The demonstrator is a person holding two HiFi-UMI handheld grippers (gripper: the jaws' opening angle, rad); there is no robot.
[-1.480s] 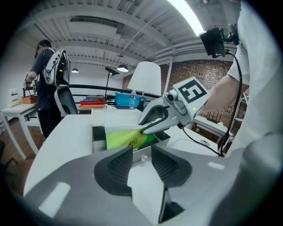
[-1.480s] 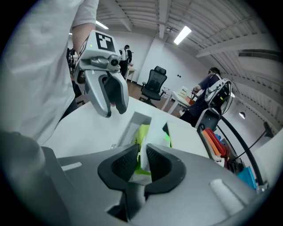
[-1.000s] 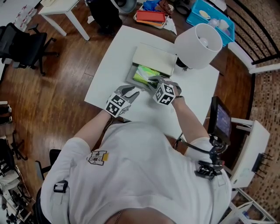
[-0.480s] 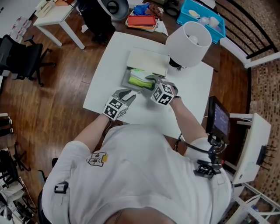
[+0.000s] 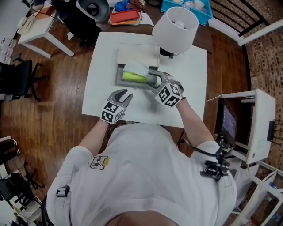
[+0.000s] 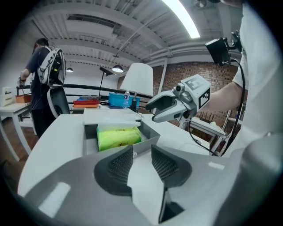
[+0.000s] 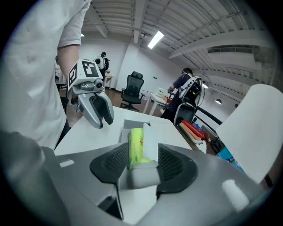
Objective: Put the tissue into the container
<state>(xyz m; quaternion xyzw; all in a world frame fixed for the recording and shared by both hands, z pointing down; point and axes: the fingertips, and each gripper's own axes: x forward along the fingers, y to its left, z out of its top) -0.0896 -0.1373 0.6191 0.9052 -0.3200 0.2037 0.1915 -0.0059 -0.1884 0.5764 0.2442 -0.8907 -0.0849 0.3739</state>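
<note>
The green tissue pack (image 5: 133,77) lies inside the grey container (image 5: 118,78) in the middle of the white table (image 5: 190,88). My right gripper (image 5: 154,78) is at the container's right end. In the right gripper view its jaws (image 7: 143,161) stand apart around the container's near wall (image 7: 143,174), with the tissue pack (image 7: 136,143) just beyond. My left gripper (image 5: 124,93) hovers open over bare table in front of the container and holds nothing. In the left gripper view, the tissue pack (image 6: 118,137) fills the container (image 6: 149,134), and the right gripper (image 6: 154,112) is above its right corner.
The container's white lid (image 5: 138,55) lies flat behind it. A white lamp (image 5: 174,24) stands at the table's back right. An orange tray (image 5: 126,16) and a blue bin (image 5: 185,5) sit beyond the table. A monitor (image 5: 227,123) stands to the right.
The right gripper's jaws have come off the tissue pack and drawn back to the container's right end. The pack stays in the container. The left gripper has barely moved.
</note>
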